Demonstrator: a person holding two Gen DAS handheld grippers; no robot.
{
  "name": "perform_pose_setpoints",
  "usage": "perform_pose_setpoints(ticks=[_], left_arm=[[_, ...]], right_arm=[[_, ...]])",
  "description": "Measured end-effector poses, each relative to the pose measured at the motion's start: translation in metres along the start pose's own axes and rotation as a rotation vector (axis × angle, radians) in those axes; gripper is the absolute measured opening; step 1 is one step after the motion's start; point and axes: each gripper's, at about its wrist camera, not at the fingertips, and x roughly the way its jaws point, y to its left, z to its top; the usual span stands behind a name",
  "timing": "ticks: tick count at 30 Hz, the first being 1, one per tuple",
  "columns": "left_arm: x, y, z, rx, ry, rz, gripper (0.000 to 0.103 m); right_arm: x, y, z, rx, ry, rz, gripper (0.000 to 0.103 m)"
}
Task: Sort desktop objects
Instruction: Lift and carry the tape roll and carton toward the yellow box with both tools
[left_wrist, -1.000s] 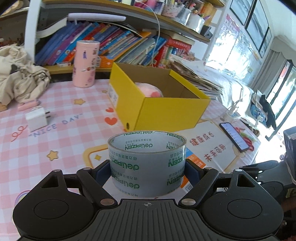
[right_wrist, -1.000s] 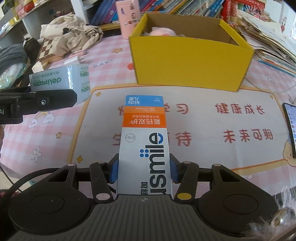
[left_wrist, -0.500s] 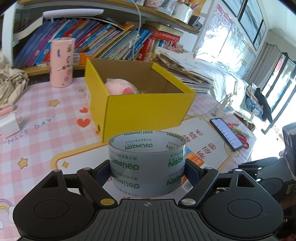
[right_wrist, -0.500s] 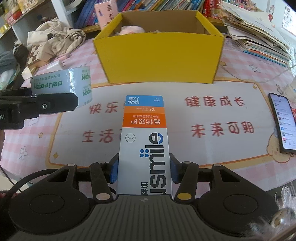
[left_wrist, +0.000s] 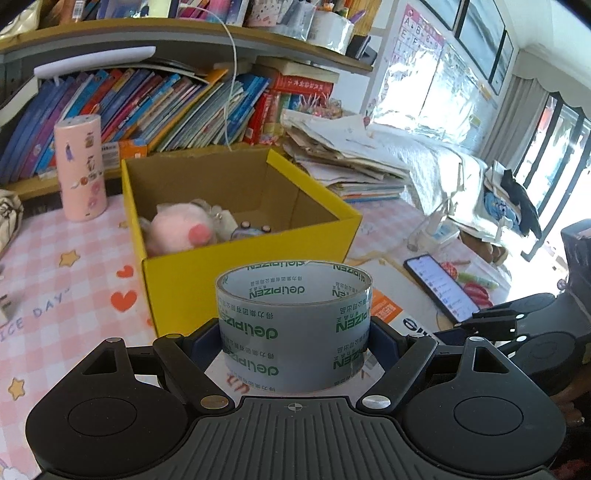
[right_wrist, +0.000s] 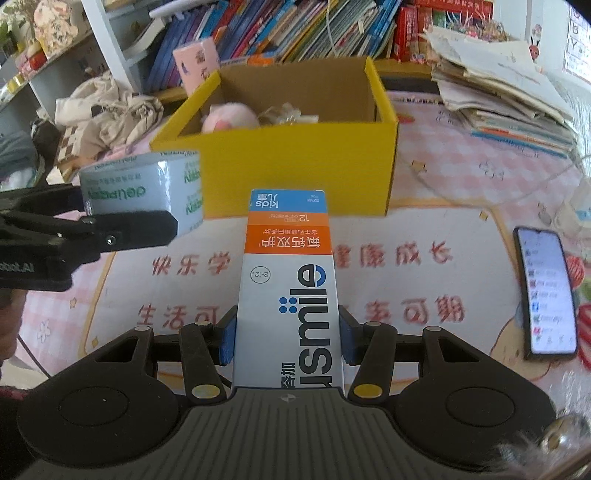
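Carrying step, both loads in the air and short of the drop. In the left gripper (left_wrist: 295, 345), jaws closed on the tape (left_wrist: 293, 325), roll upright with its hole facing up, pinched at both sides between the blue pads (left_wrist: 207, 341), low and centred in the left view. In the right gripper (right_wrist: 288, 341), jaws closed on the toothpaste (right_wrist: 288, 288), a long carton lying flat and pointing forward, held near its back end so most of its length sticks out past the pads. Seen from the right view, tape (right_wrist: 144, 192) and left gripper (right_wrist: 92, 229) to the left of the toothpaste, a little ahead, apart from it. Below, a printed mat (right_wrist: 406, 258), and a phone (right_wrist: 546, 291) at its right edge, well clear of both loads. Further on, the box (right_wrist: 295, 170), yellow, open at the top, its front wall just beyond the tape and near the toothpaste tip. Inside already a pink plush (left_wrist: 181, 230) at the left and a small item beside it, too unclear to name; bare floor at the right part. Next move, probably: lift over the front rim, go forward above the free part, then open. Care needed with the long toothpaste, since its tip could hit the wall if kept low, and with both grippers arriving at one opening together. Behind the box, a pink cylinder (left_wrist: 79, 166) and books (left_wrist: 166, 107).
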Motion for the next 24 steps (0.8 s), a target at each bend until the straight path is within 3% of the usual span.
perform_pose_setpoints(ticks=[17, 24], left_arm=[[0.000, -0.013, 0.050, -0.042, -0.133, 0.024, 0.084], [0.009, 0.002, 0.073, -0.027, -0.161, 0.120, 0.084]], right_arm=[[-0.030, -0.029, 0.058, -0.063, -0.123, 0.144, 0.049], [-0.010, -0.030, 0.104, -0.123, -0.165, 0.181, 0.049]])
